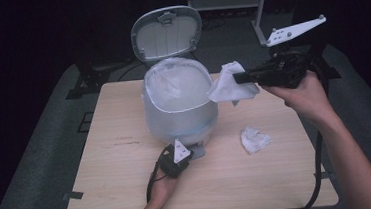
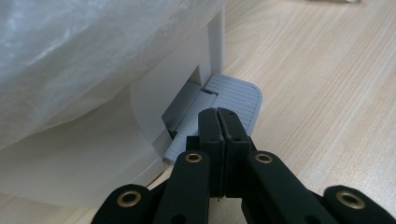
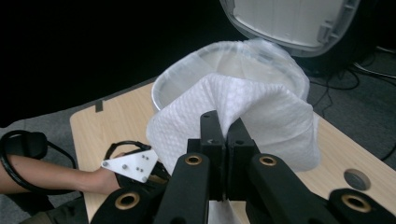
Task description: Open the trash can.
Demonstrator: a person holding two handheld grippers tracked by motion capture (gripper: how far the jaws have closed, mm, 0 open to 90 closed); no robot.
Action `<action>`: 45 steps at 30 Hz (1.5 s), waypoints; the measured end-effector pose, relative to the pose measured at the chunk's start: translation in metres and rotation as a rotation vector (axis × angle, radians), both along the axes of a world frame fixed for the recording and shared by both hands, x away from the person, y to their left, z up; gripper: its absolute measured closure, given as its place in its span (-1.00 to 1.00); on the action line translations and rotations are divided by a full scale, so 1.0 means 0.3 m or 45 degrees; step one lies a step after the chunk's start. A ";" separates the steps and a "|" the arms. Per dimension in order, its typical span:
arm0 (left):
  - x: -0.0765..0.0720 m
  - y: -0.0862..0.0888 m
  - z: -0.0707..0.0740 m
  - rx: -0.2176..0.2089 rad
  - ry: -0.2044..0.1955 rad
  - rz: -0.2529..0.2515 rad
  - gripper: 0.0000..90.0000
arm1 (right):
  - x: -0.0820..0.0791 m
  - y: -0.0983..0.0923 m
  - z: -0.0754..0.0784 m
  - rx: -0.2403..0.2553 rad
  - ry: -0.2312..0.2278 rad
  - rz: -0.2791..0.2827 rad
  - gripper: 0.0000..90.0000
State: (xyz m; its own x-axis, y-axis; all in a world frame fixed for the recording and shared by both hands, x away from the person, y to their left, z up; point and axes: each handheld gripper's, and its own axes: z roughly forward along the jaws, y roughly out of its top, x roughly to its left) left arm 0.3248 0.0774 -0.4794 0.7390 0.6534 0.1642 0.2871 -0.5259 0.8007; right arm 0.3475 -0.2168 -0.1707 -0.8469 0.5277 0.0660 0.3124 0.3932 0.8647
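A white pedal bin (image 1: 179,102) lined with a clear bag stands mid-table, its lid (image 1: 167,31) swung up. My left gripper (image 1: 186,152) is shut, its tips (image 2: 218,114) pressing down on the grey foot pedal (image 2: 233,95) at the bin's base. My right gripper (image 1: 239,77) is shut on a white paper towel (image 1: 229,83), held in the air just right of the bin's rim. In the right gripper view the paper towel (image 3: 243,116) hangs in front of the open bin (image 3: 233,56). A second crumpled tissue (image 1: 254,139) lies on the table at the right.
The wooden table (image 1: 130,189) has bare surface at left and front. Dark floor, metal frame legs (image 1: 260,23) and cables lie behind the bin. A round grey cap (image 3: 357,178) sits in the table's right side.
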 end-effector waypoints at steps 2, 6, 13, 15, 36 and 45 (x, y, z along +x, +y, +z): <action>0.000 0.000 0.000 0.002 -0.001 0.000 0.99 | 0.015 0.025 0.016 -0.008 0.002 0.024 0.96; 0.000 0.000 0.000 -0.002 0.000 0.002 0.99 | 0.026 0.056 0.033 -0.012 0.001 0.043 0.96; 0.000 0.000 0.000 -0.003 0.001 0.003 0.99 | 0.042 0.098 0.049 -0.015 0.004 0.067 0.96; 0.000 0.000 0.000 -0.001 0.000 0.002 0.99 | 0.047 0.108 0.054 -0.017 0.003 0.071 0.96; 0.001 0.000 0.000 -0.004 0.000 0.002 0.99 | 0.123 0.208 0.080 0.005 0.015 0.090 0.95; 0.001 0.001 0.000 -0.005 0.002 0.001 0.99 | 0.153 0.247 0.081 -0.005 0.023 0.087 0.96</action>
State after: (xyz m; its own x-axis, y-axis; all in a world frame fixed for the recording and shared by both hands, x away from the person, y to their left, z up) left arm 0.3251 0.0776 -0.4794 0.7390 0.6543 0.1605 0.2885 -0.5226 0.8023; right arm 0.3933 -0.1426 -0.1465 -0.8794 0.4693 0.0799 0.3006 0.4173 0.8576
